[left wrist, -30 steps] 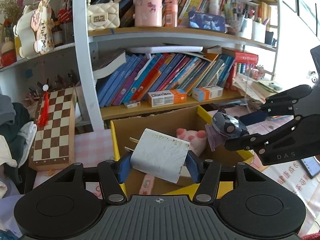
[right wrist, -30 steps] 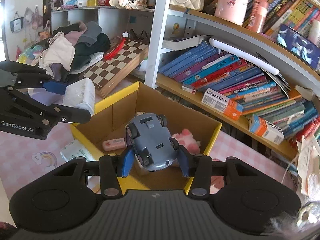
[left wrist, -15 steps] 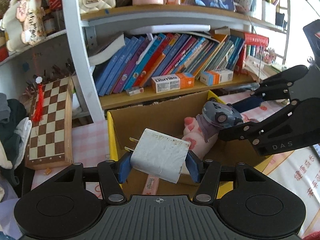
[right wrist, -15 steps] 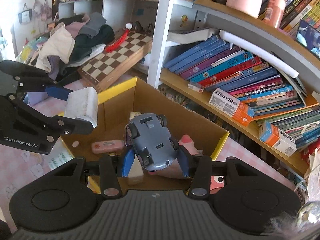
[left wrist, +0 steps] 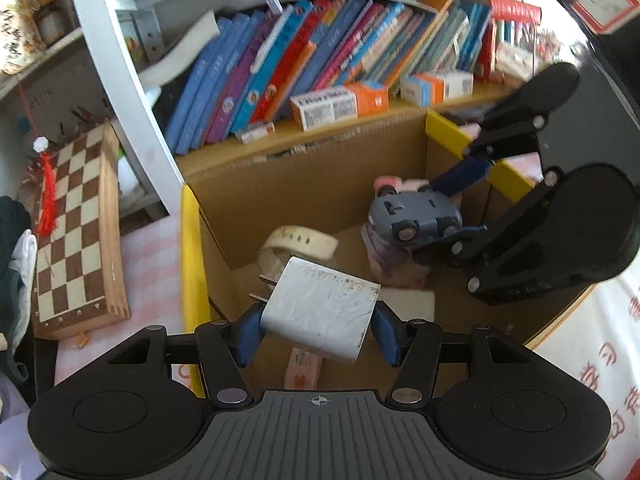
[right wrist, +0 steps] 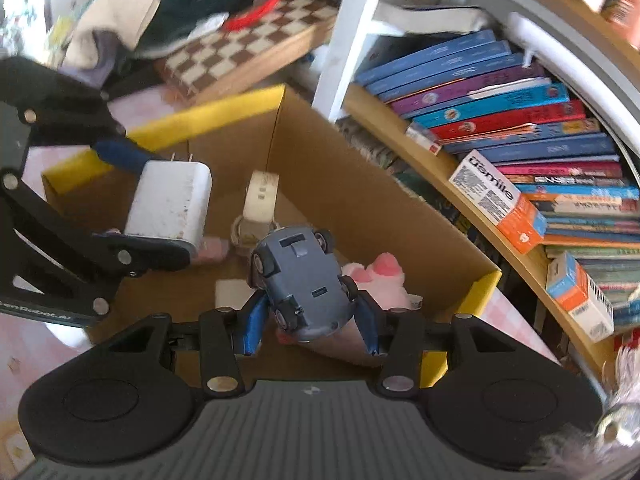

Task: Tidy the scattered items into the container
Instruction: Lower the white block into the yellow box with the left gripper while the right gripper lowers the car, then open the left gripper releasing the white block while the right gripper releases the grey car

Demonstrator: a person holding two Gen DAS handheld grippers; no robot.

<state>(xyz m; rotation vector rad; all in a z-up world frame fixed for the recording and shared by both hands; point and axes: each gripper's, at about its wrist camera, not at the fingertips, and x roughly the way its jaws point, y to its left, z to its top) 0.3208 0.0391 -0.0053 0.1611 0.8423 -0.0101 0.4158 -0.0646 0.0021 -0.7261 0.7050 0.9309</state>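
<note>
My left gripper (left wrist: pixel 318 330) is shut on a white plug charger (left wrist: pixel 320 314), held over the open cardboard box (left wrist: pixel 192 248) with yellow rims. The charger also shows in the right wrist view (right wrist: pixel 168 204). My right gripper (right wrist: pixel 310 330) is shut on a grey-blue toy car (right wrist: pixel 304 280), wheels up, low inside the box (right wrist: pixel 400 208). The car shows in the left wrist view (left wrist: pixel 414 216) too. In the box lie a pink plush toy (right wrist: pixel 380 276), a cream strap item (left wrist: pixel 296 244), a white flat piece (left wrist: pixel 408 302) and a pink packet (left wrist: pixel 302 368).
A white shelf post (left wrist: pixel 120 80) and a bookshelf with leaning books (left wrist: pixel 304 56) and small boxes (left wrist: pixel 340 104) stand right behind the box. A chessboard (left wrist: pixel 74 236) lies to the left on the pink tablecloth. Clothes (right wrist: pixel 160 12) are piled beyond it.
Both grippers have moved forward and down over the box. The car now sits lower inside it, beside the plush toy. Both stay shut on their items.
</note>
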